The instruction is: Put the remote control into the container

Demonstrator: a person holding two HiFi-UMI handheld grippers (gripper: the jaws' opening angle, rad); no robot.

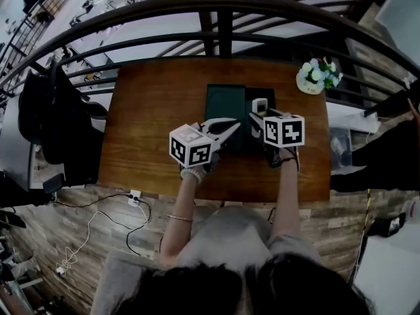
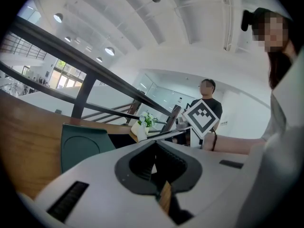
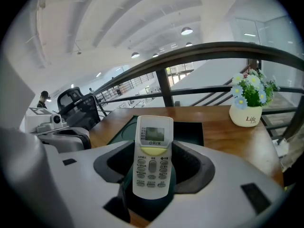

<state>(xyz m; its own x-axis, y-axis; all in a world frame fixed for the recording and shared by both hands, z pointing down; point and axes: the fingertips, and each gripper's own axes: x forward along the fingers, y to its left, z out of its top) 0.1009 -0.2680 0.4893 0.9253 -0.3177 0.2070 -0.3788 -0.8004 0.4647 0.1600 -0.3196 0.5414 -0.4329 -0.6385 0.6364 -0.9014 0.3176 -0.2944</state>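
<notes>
Right gripper view: my right gripper (image 3: 153, 151) pinches the remote control (image 3: 153, 133) by its button end, with the screen end pointing away. Head view puts the remote over the right part of the dark green container (image 1: 224, 107) on the wooden table (image 1: 151, 110). My left gripper (image 2: 154, 147) has its jaws pressed together with nothing between them, near the container's front edge. A flower pot (image 3: 246, 115) stands at the table's far right corner.

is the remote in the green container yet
No, the remote is clamped upright in the right gripper, with the green container beyond it.
</notes>
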